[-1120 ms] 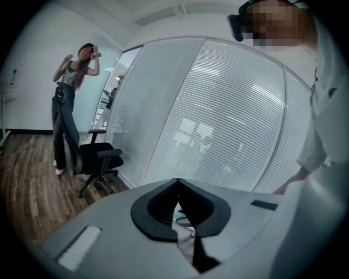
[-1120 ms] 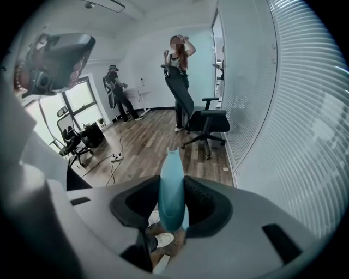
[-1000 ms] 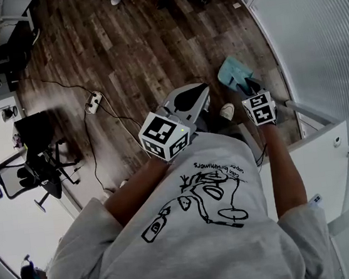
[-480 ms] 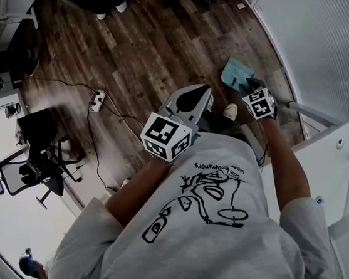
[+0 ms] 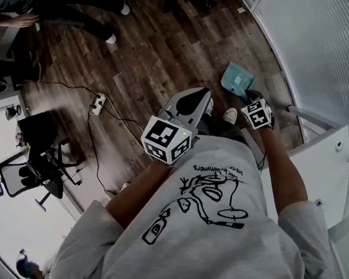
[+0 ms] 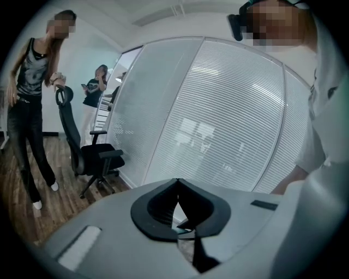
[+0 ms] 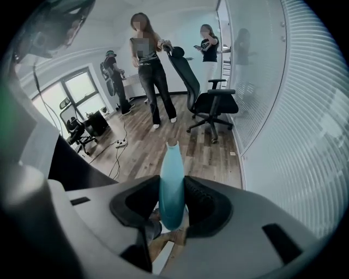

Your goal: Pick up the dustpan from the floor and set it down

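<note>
The teal dustpan [image 5: 237, 77] hangs over the wooden floor close to the glass wall, right of centre in the head view. My right gripper [image 5: 249, 93] is shut on its handle, and its marker cube [image 5: 256, 114] shows just below. In the right gripper view the teal handle [image 7: 172, 188] stands upright, clamped between the two dark jaws of the right gripper [image 7: 172, 182]. My left gripper [image 5: 202, 94] hovers to the left of the dustpan, apart from it. In the left gripper view the left gripper [image 6: 177, 184] has its jaws together with nothing in them.
A ribbed glass wall [image 5: 319, 36] runs along the right, with a white ledge [image 5: 310, 163] below it. A power strip [image 5: 97, 102] and its cable lie on the floor to the left. An office chair [image 7: 210, 103] and several people [image 7: 150, 71] stand farther off.
My right gripper has sunk a little toward the floor with the dustpan still in it. A person has walked into the top left of the head view. The left gripper stayed put.
</note>
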`<action>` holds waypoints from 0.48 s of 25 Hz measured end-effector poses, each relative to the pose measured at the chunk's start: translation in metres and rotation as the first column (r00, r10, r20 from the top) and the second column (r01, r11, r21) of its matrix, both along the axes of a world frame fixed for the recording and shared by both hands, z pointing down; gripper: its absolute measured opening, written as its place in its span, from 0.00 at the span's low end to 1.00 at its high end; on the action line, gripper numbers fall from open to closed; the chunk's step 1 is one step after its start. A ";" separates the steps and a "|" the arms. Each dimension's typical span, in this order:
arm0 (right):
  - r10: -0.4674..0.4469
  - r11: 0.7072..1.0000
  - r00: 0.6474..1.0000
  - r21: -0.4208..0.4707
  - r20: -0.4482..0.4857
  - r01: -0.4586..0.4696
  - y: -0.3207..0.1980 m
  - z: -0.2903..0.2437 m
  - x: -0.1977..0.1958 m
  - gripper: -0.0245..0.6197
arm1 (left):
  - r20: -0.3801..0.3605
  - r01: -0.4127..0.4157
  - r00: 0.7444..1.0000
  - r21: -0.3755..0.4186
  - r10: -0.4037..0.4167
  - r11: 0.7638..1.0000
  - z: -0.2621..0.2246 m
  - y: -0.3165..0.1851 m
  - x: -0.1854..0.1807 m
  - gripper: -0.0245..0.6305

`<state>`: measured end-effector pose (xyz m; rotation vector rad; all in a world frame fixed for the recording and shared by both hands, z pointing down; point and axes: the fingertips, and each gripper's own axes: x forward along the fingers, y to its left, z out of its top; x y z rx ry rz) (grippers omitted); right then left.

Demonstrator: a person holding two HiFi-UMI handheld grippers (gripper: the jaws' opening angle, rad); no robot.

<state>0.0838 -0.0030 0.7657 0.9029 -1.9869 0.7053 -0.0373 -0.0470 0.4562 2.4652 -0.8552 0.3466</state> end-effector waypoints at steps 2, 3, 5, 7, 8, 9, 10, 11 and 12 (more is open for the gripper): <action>-0.003 1.000 1.000 -0.017 -0.006 0.003 0.012 0.003 -0.001 0.24 | -0.004 0.000 1.000 0.006 0.000 1.000 -0.002 -0.001 0.001 0.04; -0.006 1.000 1.000 -0.021 -0.011 0.006 0.017 0.004 -0.001 0.24 | -0.007 0.000 1.000 0.008 0.000 1.000 -0.003 -0.002 0.001 0.04; -0.009 1.000 1.000 -0.027 -0.021 0.008 0.025 0.005 -0.003 0.24 | -0.010 -0.003 1.000 0.010 0.003 1.000 -0.006 -0.002 0.001 0.04; -0.007 1.000 1.000 -0.030 -0.024 0.006 0.032 0.007 -0.005 0.24 | -0.011 -0.010 1.000 0.013 0.010 1.000 -0.007 0.000 0.003 0.04; -0.007 0.999 1.000 -0.032 -0.024 0.006 0.035 0.008 -0.006 0.24 | -0.011 -0.013 1.000 0.014 0.013 1.000 -0.007 0.000 0.005 0.04; -0.009 0.999 1.000 -0.036 -0.024 0.008 0.038 0.011 -0.008 0.24 | -0.011 -0.015 1.000 0.015 0.015 1.000 -0.006 0.001 0.006 0.04; -0.011 0.999 1.000 -0.042 -0.024 0.010 0.042 0.013 -0.009 0.24 | -0.011 -0.017 1.000 0.015 0.017 1.000 -0.006 0.001 0.006 0.04; -0.013 0.999 1.000 -0.047 -0.023 0.012 0.045 0.015 -0.011 0.24 | -0.011 -0.018 1.000 0.014 0.019 1.000 -0.006 0.001 0.006 0.04; -0.015 0.999 1.000 -0.052 -0.024 0.014 0.048 0.016 -0.013 0.24 | -0.011 -0.020 1.000 0.014 0.020 1.000 -0.006 0.001 0.006 0.04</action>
